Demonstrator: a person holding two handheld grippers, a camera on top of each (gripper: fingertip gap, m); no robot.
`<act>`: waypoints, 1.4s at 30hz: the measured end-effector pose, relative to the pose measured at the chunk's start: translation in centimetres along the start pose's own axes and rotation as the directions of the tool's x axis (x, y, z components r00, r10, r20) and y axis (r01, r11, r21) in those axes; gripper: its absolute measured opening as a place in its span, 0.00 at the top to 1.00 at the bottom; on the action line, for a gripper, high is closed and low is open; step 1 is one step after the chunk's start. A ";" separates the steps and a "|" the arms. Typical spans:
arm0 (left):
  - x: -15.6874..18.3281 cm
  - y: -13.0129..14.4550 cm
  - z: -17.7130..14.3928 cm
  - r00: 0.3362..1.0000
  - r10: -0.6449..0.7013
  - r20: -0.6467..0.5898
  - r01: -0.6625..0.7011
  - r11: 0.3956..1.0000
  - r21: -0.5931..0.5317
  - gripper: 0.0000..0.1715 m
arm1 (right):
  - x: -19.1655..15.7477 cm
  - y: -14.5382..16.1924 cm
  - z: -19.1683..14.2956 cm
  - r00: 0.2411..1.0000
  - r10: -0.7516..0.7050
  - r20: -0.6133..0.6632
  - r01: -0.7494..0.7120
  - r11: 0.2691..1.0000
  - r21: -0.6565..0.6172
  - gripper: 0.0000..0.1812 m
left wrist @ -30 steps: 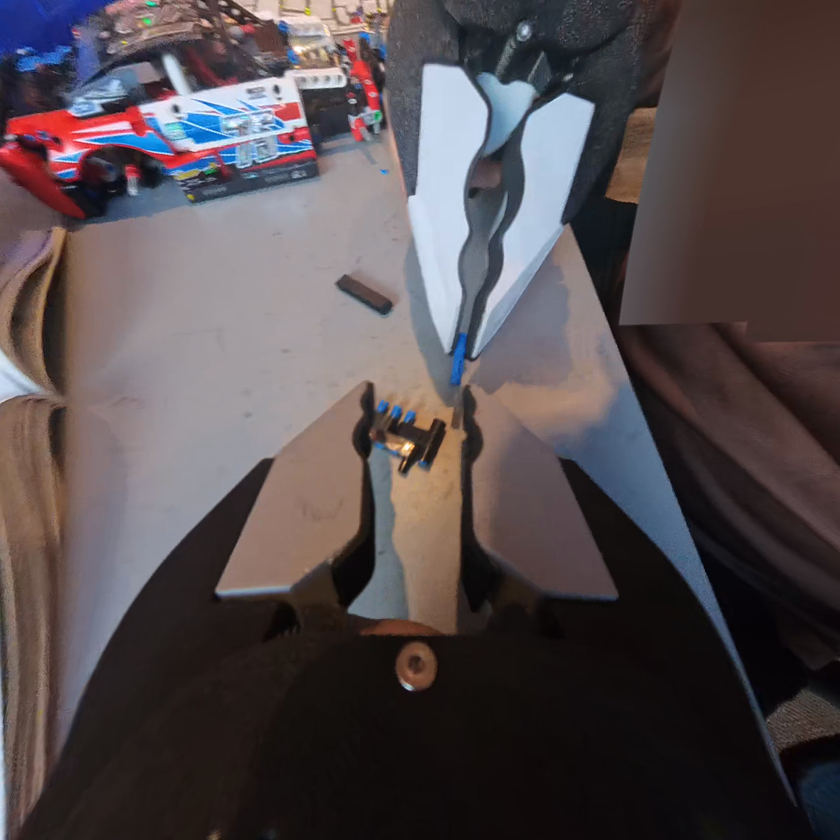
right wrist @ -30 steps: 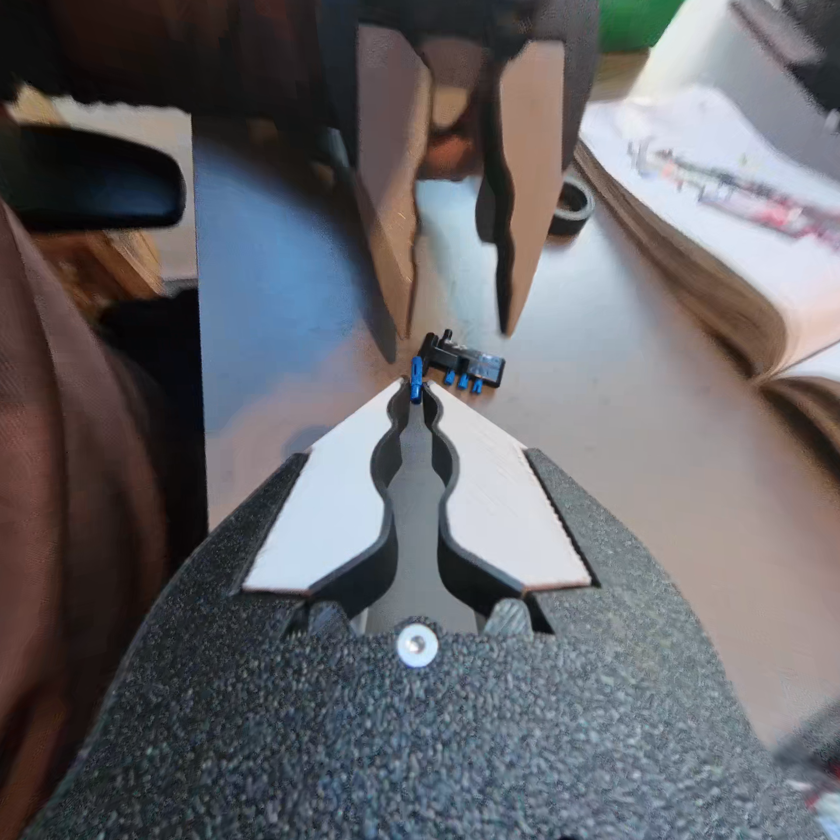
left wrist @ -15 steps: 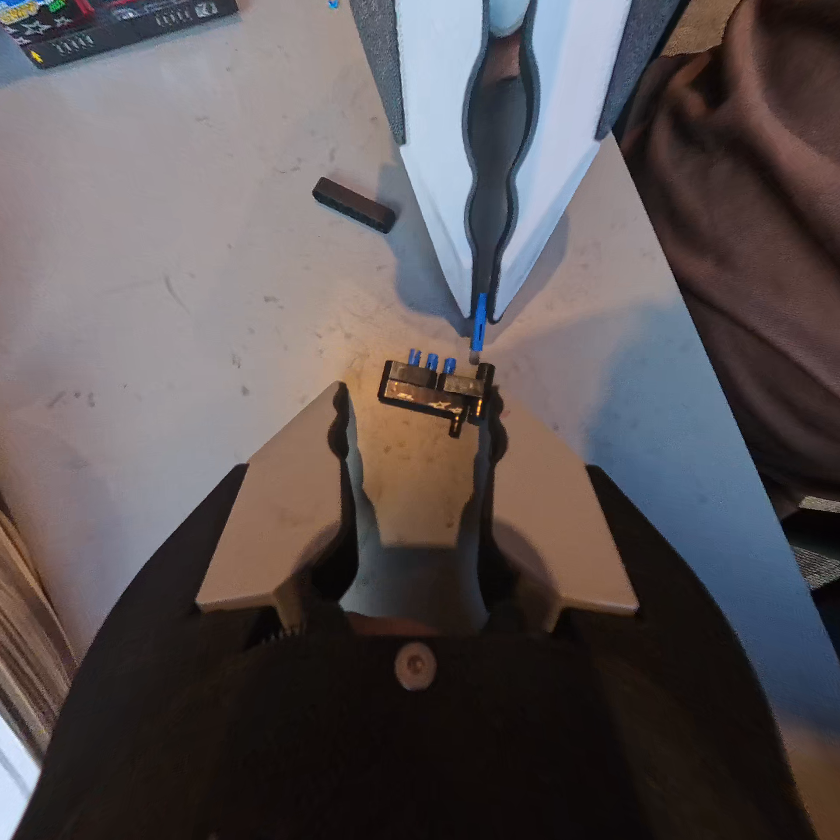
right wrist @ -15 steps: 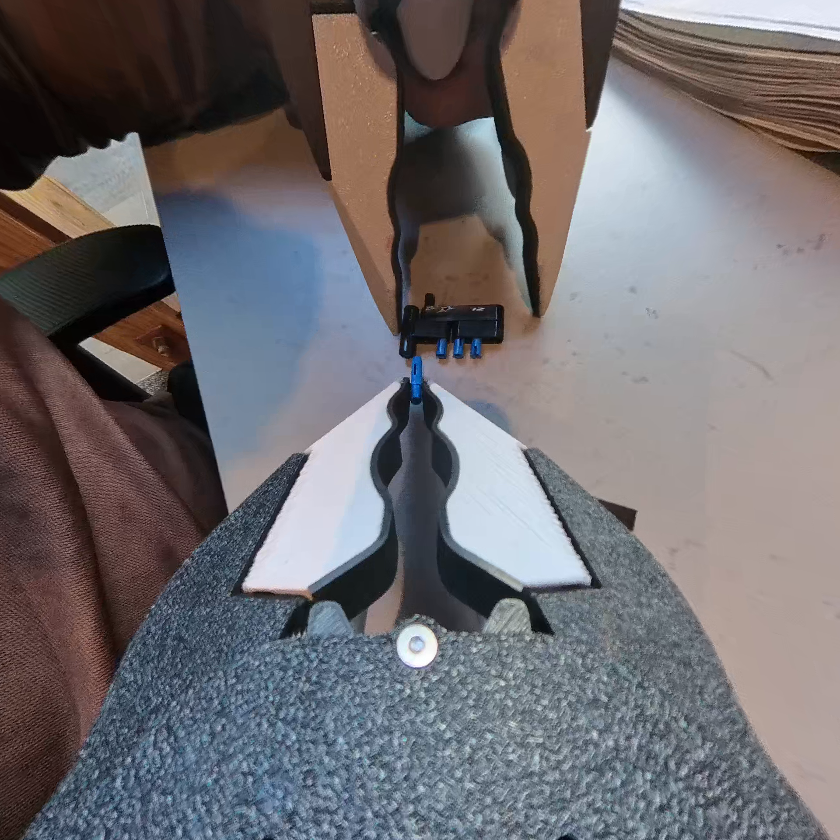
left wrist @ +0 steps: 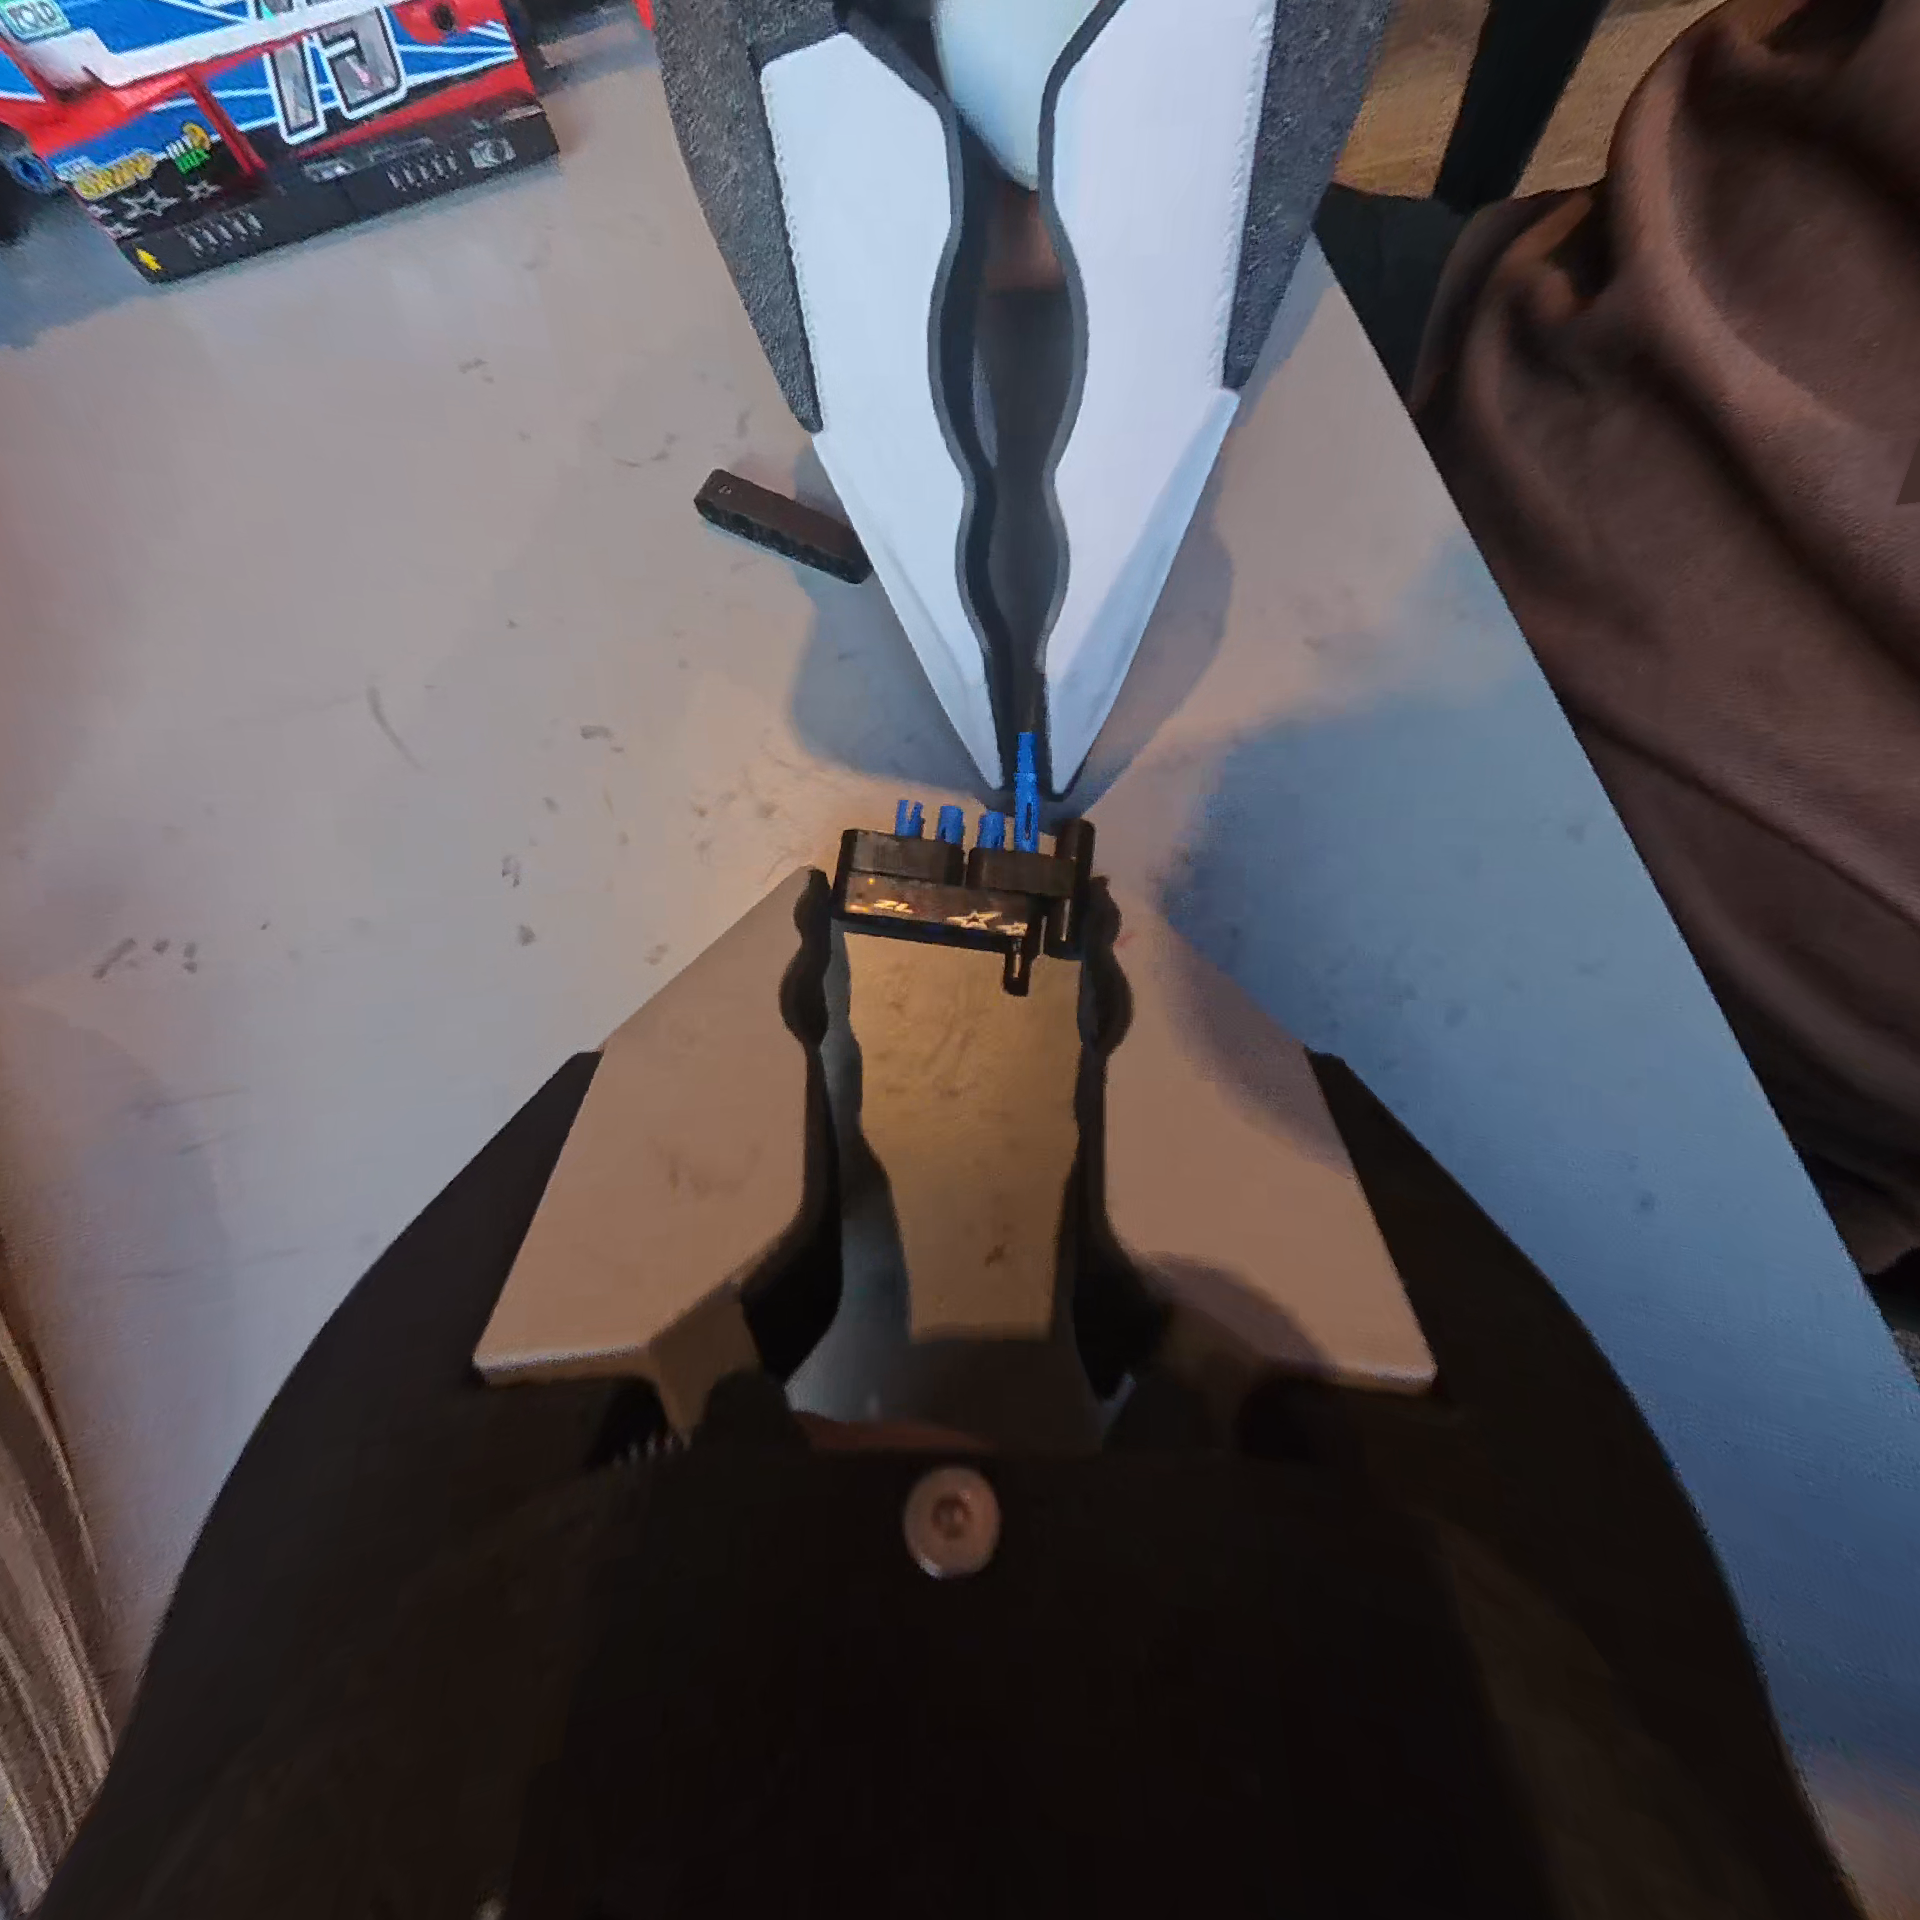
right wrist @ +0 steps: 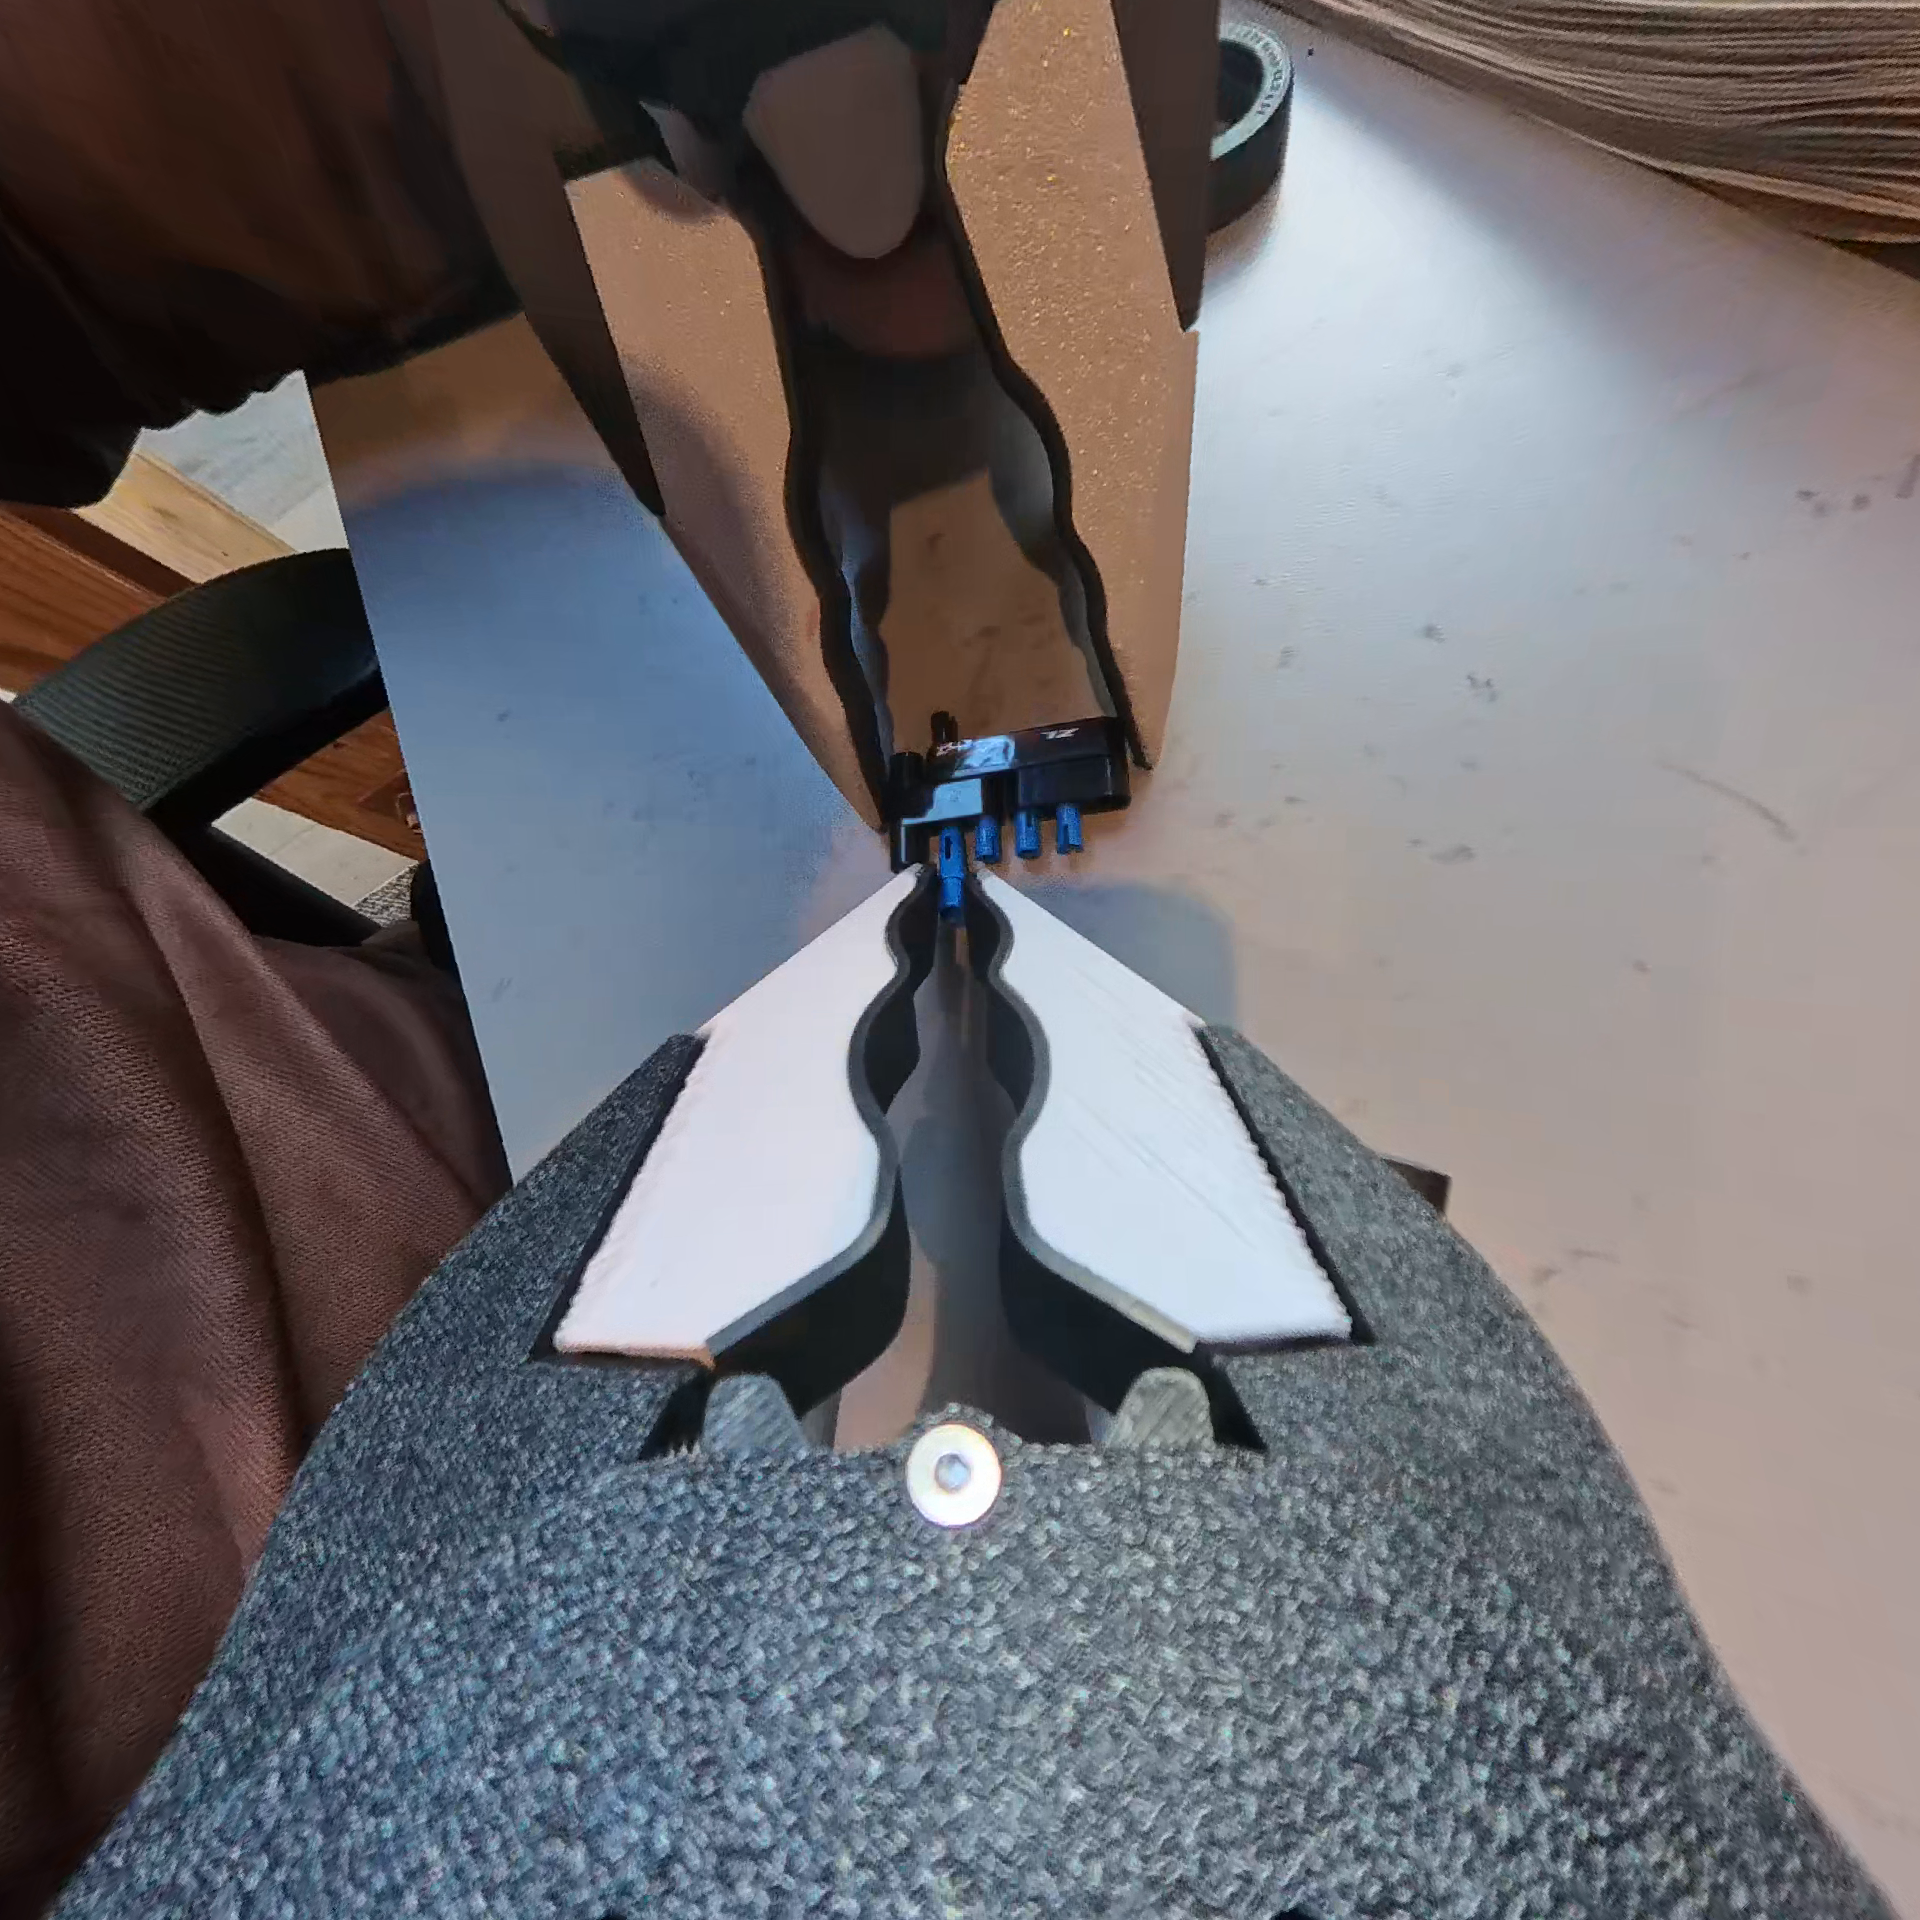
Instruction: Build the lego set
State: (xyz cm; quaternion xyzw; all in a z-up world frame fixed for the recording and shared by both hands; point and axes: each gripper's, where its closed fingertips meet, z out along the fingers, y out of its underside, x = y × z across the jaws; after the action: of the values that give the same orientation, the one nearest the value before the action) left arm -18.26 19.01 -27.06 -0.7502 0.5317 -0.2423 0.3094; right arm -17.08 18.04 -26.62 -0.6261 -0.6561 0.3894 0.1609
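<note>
Left gripper (left wrist: 956,914) grips the black piece (left wrist: 961,883); right gripper (right wrist: 948,883) pinches a blue pin (right wrist: 949,883) against it.

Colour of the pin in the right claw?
Blue; the small plastic pin shows best in the right wrist view.

hobby desk | table (left wrist: 312,644) | toy car box (left wrist: 260,135) | open book (right wrist: 1662,104)

The red, white and blue model car (left wrist: 260,114) at the upper left of the left wrist view was cut off by the top and left edges. A black beam (left wrist: 774,535) lay partly hidden behind the right gripper (left wrist: 1023,774). In the right wrist view, a black ring (right wrist: 1252,125) at the top was largely concealed by the left gripper (right wrist: 1003,753). How deep the blue pin (right wrist: 948,878) sat in the black assembly (right wrist: 1003,784) could not be determined.
</note>
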 end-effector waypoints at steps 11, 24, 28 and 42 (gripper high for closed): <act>1.7 -0.4 0.5 0.992 -0.062 0.110 0.062 0.998 0.003 0.73 | -1.6 0.7 -0.5 0.996 0.019 -0.085 -0.015 0.999 0.047 0.97; 4.5 -1.6 1.9 0.998 0.006 0.055 -0.006 1.000 -0.001 0.73 | -3.9 3.3 -1.4 0.976 -0.086 -0.200 0.099 0.994 0.055 0.98; 4.6 -1.6 1.9 0.999 0.005 0.047 -0.005 1.000 0.001 0.73 | -4.0 3.3 -1.3 0.965 -0.128 -0.229 0.143 0.989 0.049 0.98; 5.1 -1.6 1.9 0.999 0.037 0.027 -0.037 0.999 0.000 0.73 | -4.4 3.3 -1.2 0.963 -0.201 -0.183 0.196 0.980 -0.040 0.98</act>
State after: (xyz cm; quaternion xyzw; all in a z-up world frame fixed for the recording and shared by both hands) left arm -14.30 14.91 -27.09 -0.7433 0.5413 -0.2263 0.3214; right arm -13.21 13.93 -27.00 -0.5926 -0.7018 0.3040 0.2528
